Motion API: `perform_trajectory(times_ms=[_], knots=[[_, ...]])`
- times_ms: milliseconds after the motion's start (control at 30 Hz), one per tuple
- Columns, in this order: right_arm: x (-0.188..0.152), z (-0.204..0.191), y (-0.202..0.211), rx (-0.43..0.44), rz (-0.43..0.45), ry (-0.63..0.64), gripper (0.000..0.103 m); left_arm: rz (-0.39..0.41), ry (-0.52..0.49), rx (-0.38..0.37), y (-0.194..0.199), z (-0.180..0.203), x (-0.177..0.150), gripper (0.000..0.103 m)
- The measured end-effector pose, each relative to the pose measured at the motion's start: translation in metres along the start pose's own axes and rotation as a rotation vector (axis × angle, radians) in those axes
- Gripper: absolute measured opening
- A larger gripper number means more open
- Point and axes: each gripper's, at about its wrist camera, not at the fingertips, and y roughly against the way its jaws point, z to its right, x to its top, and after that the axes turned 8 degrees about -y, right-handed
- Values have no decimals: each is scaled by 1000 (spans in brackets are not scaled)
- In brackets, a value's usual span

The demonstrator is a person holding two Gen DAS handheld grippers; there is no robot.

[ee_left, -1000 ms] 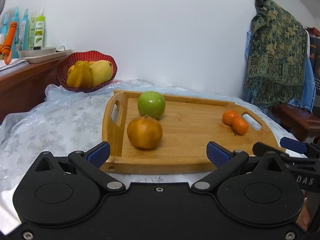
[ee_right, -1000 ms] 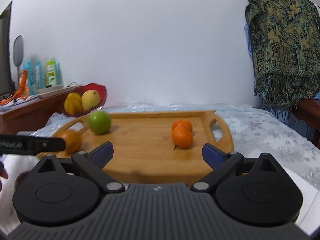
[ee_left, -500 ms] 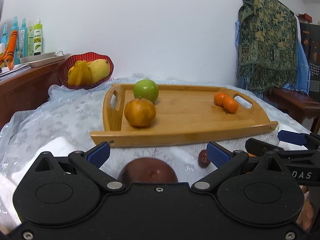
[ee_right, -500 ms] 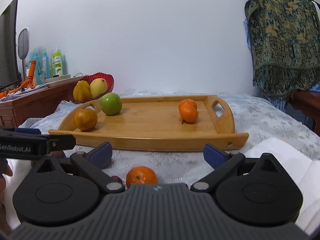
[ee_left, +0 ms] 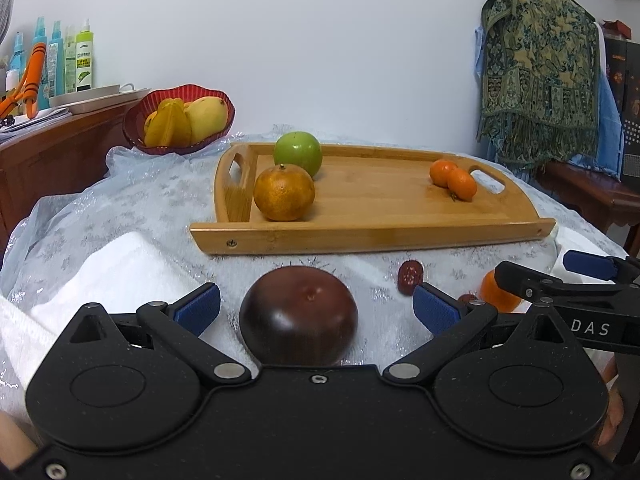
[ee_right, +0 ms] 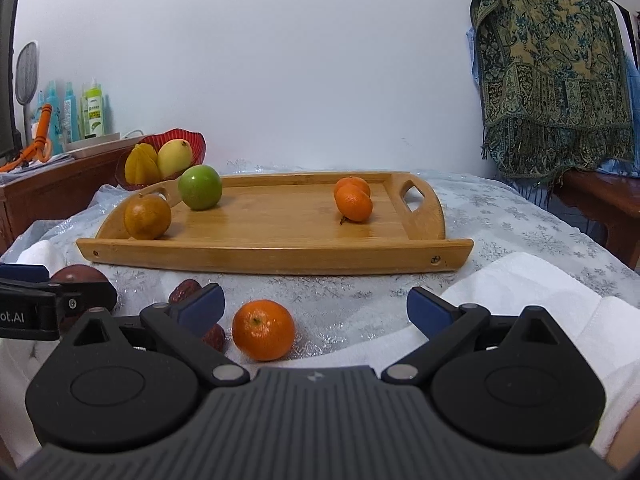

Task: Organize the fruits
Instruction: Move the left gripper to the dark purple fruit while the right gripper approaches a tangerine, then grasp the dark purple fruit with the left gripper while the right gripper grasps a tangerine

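Dark maroon fruit (ee_left: 298, 322) fills the left view's lower centre between the released left tool (ee_left: 316, 306); the right view shows a tangerine (ee_right: 263, 330) before the released right tool (ee_right: 316, 306).

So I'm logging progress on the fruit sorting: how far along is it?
Partly done. On the wooden tray: a green apple, a large orange and two small oranges. Nothing is gripped; the open left gripper brackets a dark round fruit, the open right gripper a loose orange. Some dates remain too.

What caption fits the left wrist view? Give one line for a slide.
Open left gripper straddles a dark purple fruit before the wooden tray.
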Motion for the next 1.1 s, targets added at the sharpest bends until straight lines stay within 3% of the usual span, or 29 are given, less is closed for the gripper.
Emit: perform_trajectory(times_ms=[367,467,800,1100], knots=[[-6,-6,3,-22,-10,50,101,-4,-19,5,0,4,-4,102],[-7,-8,3,-15,-17,57,98,-7,-8,-7,0,3,-4,94],[-10,-12,3,29,-44,67,81,-40,9,12,-4,-3,-6,71],[-14,-19,4,66,-68,93,61,-49,6,23,-7,-3,-7,68]])
